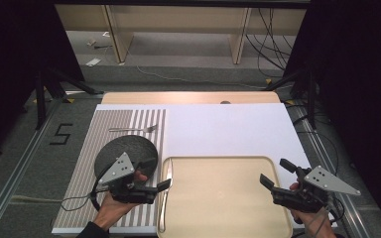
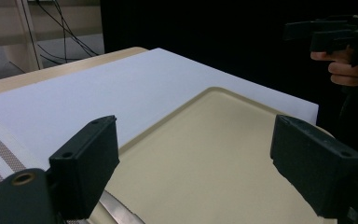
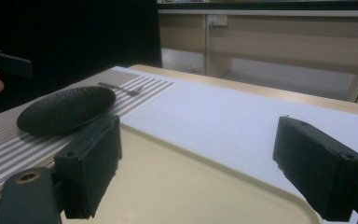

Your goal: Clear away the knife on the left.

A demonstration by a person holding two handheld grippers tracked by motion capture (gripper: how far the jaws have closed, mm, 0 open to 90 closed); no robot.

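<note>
Grippers are hovering wide open over the tray (image 1: 228, 218): left gripper (image 1: 164, 184) beside the knife (image 1: 167, 173) on its left rim, right gripper (image 1: 274, 174) opposite. Judging from this, gripping the knife's handle squarely is advisable; the plate (image 1: 129, 148) and fork (image 1: 134, 129) are lying on the striped mat (image 1: 79, 198).

knife (image 1: 165, 196) along beige tray's (image 1: 228, 218) left edge; black plate (image 1: 126, 154) just beside it

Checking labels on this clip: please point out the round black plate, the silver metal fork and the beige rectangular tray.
Round black plate (image 1: 129, 148), high view, bare centre.
Silver metal fork (image 1: 131, 129), high view, mid-handle.
Beige rectangular tray (image 1: 223, 159), high view, far rim.
</note>
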